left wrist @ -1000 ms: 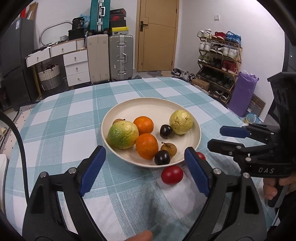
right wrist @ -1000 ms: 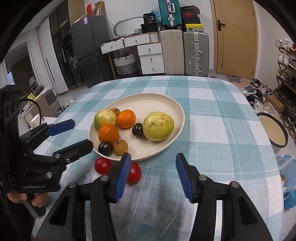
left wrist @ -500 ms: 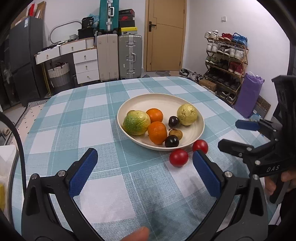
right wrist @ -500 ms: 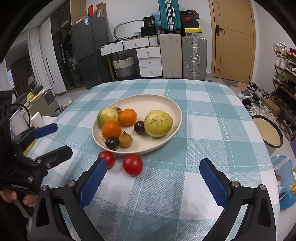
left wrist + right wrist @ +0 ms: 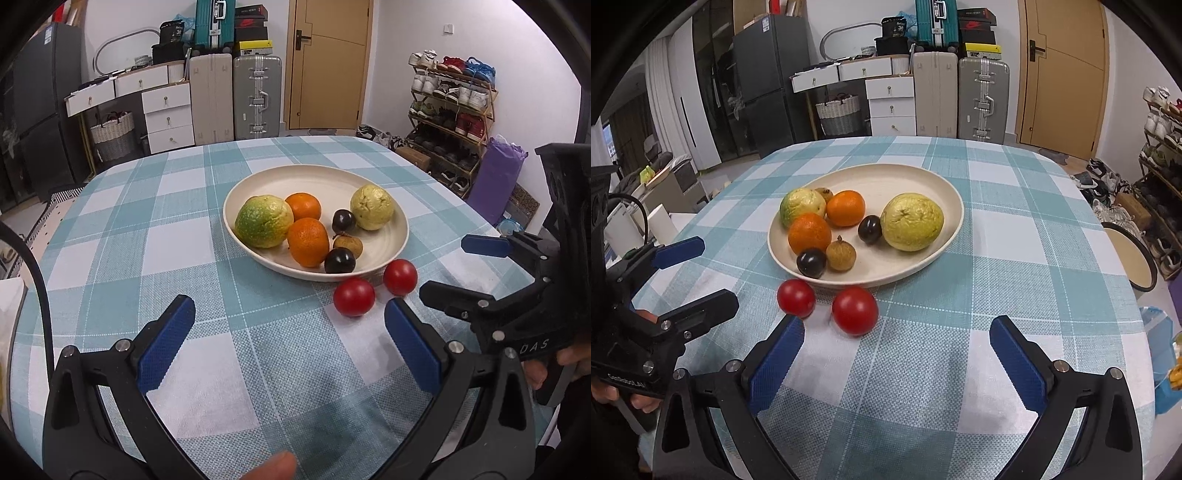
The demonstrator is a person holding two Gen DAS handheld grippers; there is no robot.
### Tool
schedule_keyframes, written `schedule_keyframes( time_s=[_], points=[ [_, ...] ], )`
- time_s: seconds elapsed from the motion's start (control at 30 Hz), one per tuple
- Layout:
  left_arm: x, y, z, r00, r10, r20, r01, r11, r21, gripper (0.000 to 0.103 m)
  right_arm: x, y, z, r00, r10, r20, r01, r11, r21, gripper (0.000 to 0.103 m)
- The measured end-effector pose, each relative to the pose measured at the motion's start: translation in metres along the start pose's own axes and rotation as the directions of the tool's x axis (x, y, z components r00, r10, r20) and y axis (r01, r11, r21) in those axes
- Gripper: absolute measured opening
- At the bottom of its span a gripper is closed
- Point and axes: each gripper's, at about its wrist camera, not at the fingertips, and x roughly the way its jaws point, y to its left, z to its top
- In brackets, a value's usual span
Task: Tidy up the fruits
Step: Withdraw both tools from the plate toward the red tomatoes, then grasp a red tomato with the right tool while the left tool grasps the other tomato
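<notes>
A cream plate (image 5: 391, 218) (image 5: 923, 181) on the checked tablecloth holds two oranges (image 5: 308, 242), two yellow-green guavas (image 5: 263, 220) (image 5: 911, 221), two dark plums (image 5: 340, 260) and small brown fruits (image 5: 841, 254). Two red tomatoes (image 5: 354, 297) (image 5: 400, 276) lie on the cloth just in front of the plate, also in the right wrist view (image 5: 855, 310) (image 5: 796, 297). My left gripper (image 5: 291, 347) is open and empty, short of the tomatoes. My right gripper (image 5: 897, 360) is open and empty, just behind the nearer tomato.
The round table's edges fall away on all sides. A round stool (image 5: 1132, 258) stands to the right of the table. Suitcases (image 5: 255, 99), drawers and a shoe rack (image 5: 450, 114) line the room behind.
Both grippers have drawn back from the plate and opened wider. The tomatoes, once at the fingertips, now lie free on the cloth.
</notes>
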Motion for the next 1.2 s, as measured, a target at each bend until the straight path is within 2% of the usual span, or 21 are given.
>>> schedule_keyframes(
  time_s=[0.37,0.47,0.63,0.77,0.93,1.0,1.2],
  points=[
    [0.007,-0.002,-0.001,1.000,0.028,-0.009,-0.028,1.000,0.010,0.102,0.022,0.007,0.001,0.996,-0.040,-0.083,0.039,0.999,-0.016,0.103],
    [0.007,-0.002,0.000,0.999,0.034,-0.013,-0.034,0.999,0.012,0.102,0.026,0.008,0.002,0.994,-0.061,-0.092,0.059,0.998,-0.025,0.103],
    [0.007,0.001,0.000,1.000,0.022,-0.013,-0.022,1.000,0.001,0.102,0.029,0.008,0.004,0.994,-0.053,-0.096,0.052,0.998,-0.020,0.101],
    [0.006,0.004,-0.001,1.000,0.019,-0.017,-0.019,1.000,-0.014,0.102,0.033,0.008,0.006,0.993,-0.028,-0.113,0.026,1.000,-0.015,0.080],
    [0.006,0.005,-0.001,1.000,0.017,-0.017,-0.017,1.000,-0.019,0.102,0.033,0.013,0.005,0.994,-0.010,-0.108,0.007,1.000,-0.028,0.079],
    [0.006,0.005,-0.001,1.000,0.016,-0.018,-0.017,1.000,-0.019,0.102,0.033,0.015,0.005,0.994,-0.006,-0.106,0.002,0.999,-0.037,0.072],
    [0.006,0.005,-0.001,1.000,0.016,-0.020,-0.017,1.000,-0.020,0.102,0.033,0.019,0.007,0.995,0.012,-0.103,-0.017,0.999,-0.042,0.060]
  ],
)
